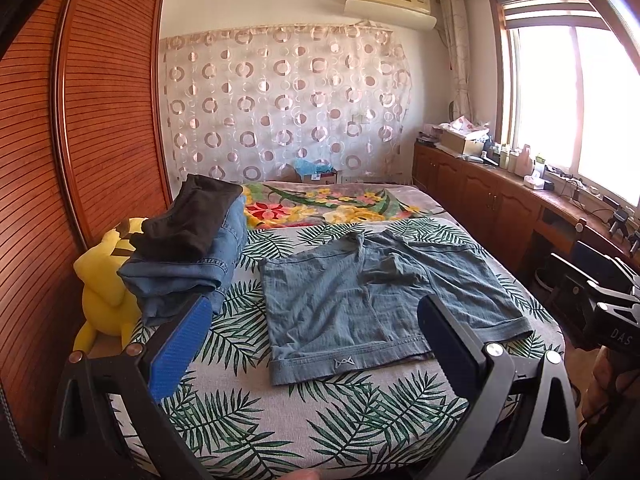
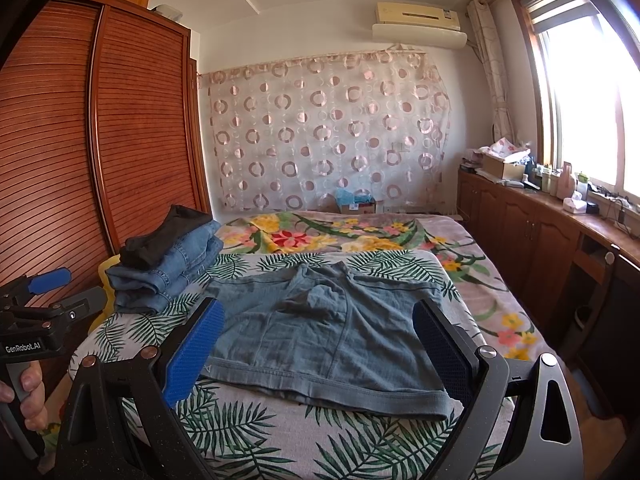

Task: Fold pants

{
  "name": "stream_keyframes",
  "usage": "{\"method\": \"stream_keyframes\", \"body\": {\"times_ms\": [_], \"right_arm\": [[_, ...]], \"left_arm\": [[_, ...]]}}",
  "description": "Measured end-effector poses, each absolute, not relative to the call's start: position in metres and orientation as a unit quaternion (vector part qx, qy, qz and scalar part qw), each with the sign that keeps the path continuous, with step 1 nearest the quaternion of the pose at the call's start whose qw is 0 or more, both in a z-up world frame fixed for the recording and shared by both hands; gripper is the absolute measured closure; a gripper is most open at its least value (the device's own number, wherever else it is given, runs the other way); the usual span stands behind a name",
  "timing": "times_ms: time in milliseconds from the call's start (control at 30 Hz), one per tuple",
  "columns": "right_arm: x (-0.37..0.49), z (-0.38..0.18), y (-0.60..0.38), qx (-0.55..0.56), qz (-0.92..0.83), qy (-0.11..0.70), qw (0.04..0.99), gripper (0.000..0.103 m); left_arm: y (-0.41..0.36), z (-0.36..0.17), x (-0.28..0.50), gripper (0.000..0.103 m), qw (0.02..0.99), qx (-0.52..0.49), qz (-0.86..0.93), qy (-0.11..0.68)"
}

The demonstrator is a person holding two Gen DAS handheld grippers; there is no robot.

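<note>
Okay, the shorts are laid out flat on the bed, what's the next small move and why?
Probably lower both open grippers, left and right, to the near hems of the blue-grey shorts and pinch them: the shorts lie flat and unfolded, and neither gripper touches them yet.

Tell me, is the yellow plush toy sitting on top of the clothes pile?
No, the yellow plush toy sits beside the clothes pile, by the wardrobe.

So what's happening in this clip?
A person holds two handheld grippers over a bed. Blue-grey shorts lie spread flat on the leaf-print cover, not yet folded. Both the left gripper and right gripper hover open, touching nothing. A stack of folded clothes sits to the left.
</note>
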State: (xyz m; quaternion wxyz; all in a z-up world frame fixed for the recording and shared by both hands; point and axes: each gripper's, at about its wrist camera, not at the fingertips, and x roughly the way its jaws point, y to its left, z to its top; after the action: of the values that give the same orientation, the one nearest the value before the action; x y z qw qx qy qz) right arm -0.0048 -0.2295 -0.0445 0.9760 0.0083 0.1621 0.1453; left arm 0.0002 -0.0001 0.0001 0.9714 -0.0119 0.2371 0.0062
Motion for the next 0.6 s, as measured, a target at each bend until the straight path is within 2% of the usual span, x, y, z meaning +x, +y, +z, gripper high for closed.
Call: {"method": "stream_keyframes", "body": {"times_ms": [600], "right_arm": [[-0.0053, -0.0430, -0.2303, 0.009, 0.145, 0.161, 0.976, 0.007]], "left_arm": [[-0.0003, 0.0000, 0.0002, 0.000, 0.972, -0.010, 0.006, 0.235]]}}
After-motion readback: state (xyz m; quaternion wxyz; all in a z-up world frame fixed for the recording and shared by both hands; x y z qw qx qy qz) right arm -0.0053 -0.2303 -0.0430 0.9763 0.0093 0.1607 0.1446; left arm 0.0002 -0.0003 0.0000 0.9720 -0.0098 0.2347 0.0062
